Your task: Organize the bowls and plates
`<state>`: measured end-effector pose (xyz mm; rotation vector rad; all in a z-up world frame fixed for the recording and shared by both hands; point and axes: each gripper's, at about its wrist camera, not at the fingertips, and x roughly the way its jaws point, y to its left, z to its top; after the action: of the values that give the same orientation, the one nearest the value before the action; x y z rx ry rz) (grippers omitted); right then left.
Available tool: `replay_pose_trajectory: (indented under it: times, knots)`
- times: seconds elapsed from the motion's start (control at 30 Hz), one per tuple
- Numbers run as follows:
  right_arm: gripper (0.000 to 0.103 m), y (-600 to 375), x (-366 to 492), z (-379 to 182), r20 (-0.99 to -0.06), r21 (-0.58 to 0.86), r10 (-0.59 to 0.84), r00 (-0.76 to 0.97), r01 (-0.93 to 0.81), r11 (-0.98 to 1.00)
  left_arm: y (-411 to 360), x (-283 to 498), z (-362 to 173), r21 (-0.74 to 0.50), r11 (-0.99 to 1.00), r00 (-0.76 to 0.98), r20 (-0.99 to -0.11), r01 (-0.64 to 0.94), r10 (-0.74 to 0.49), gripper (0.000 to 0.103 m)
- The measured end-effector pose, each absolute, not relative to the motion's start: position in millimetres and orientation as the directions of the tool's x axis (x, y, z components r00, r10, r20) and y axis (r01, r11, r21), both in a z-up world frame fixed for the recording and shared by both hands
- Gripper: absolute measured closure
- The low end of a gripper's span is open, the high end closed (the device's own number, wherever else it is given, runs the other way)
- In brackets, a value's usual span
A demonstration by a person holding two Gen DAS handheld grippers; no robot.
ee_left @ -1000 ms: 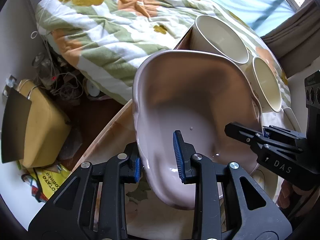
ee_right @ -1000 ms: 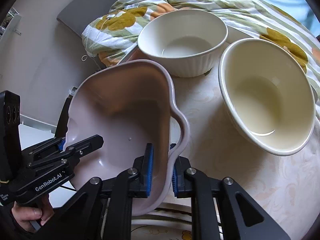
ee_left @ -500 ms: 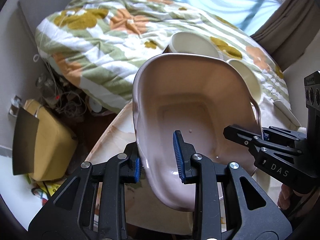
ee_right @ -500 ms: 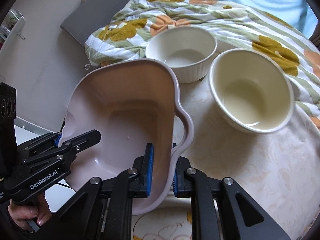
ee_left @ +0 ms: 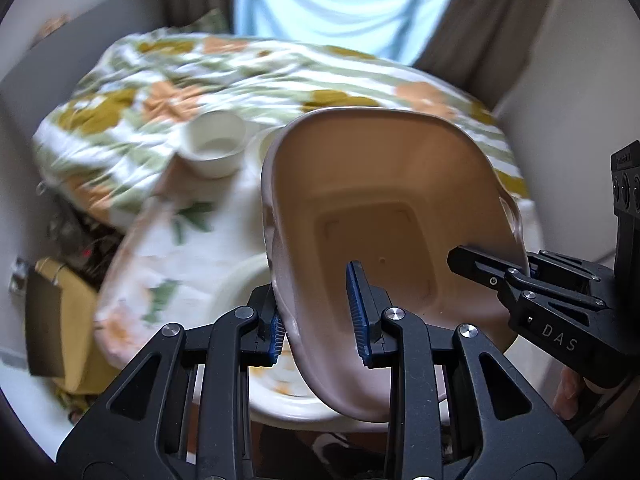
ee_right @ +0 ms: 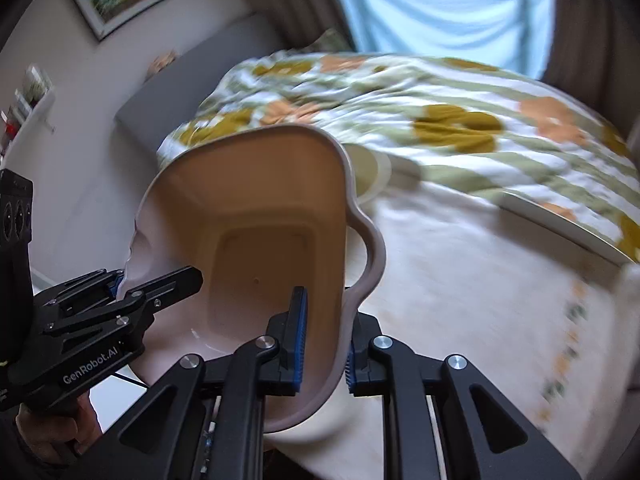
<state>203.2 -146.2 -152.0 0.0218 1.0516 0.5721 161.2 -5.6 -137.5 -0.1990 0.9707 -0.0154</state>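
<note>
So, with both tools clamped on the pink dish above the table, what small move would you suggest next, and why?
Probably carry the pink dish level, both hands moving together. The left tool and right tool each grip an opposite rim, it hangs tilted above a cream plate, and the white bowl stands further off.

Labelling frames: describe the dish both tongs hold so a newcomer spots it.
Start at the round table beside the floral duvet. Above it, the pink dish hangs tilted, gripped by left tongs and right tongs. Unlike the round white bowl, it is squarish with wavy handles.
</note>
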Motion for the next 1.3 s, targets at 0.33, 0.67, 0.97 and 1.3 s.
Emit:
replay_pose_trajectory:
  times: [0.33,0.67,0.97,1.3]
  knots:
    - [0.089,-284,163,-149,-0.834,0.203,0.288,0.472,-0.222,0.954,-149,172,-149,-0.241,0.957,0.489,-0.823,0.162,-0.29,0.078]
    - [0.089,-349,171,-218,-0.881,0.201,0.203,0.426,-0.05,0.978,-215,206,-228,-0.247,0.932,0.345,-0.878,0.266,-0.331,0.078]
    - [0.089,-360,167,-269,-0.907,0.213,0.194,0.373,0.011,0.977,-228,211,-279,-0.222,0.933,0.278,-0.912,0.284,-0.302,0.078]
    - [0.089,-365,169,-281,-0.912,0.223,0.195,0.361,0.038,0.974,-237,214,-284,-0.153,0.944,0.298,-0.923,0.293,-0.242,0.078]
